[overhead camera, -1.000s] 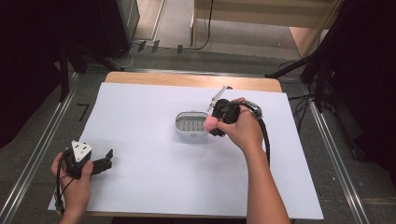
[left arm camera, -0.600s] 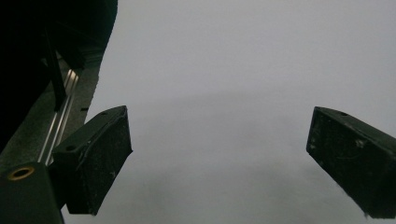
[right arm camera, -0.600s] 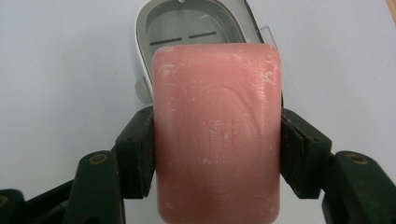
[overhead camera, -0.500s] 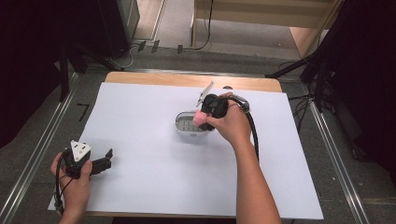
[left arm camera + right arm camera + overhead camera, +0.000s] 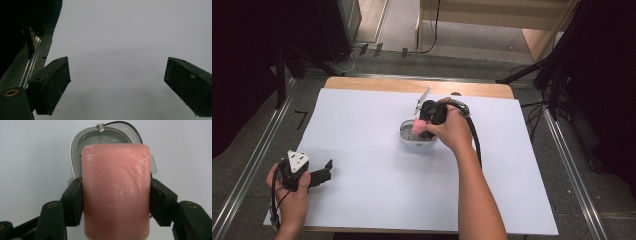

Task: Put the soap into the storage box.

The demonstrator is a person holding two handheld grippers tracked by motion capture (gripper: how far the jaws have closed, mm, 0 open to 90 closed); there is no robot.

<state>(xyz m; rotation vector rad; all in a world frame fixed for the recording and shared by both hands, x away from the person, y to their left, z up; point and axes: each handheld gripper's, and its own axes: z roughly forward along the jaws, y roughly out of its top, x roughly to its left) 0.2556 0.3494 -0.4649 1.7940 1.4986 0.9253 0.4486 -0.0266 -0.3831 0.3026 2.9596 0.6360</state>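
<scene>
A pink soap bar [image 5: 116, 192] with an embossed oval mark is clamped between the jaws of my right gripper [image 5: 116, 200]. Just past it lies a white soap box [image 5: 76, 150] with a grey inside, its lid open. From the high view the right gripper [image 5: 421, 127] holds the pink soap bar [image 5: 417, 128] over the soap box [image 5: 408, 135] at the table's middle. My left gripper [image 5: 329, 170] rests open near the front left corner, nothing between its fingers [image 5: 53, 87].
A white sheet [image 5: 362, 150] covers the wooden table [image 5: 362, 83]. Metal rails [image 5: 257, 165] run along both sides. Dark stands and cables [image 5: 362, 50] lie on the floor beyond the far edge.
My right gripper has lifted and swung left over the soap box, and the pink soap now shows in its jaws. The left gripper has stayed put.
</scene>
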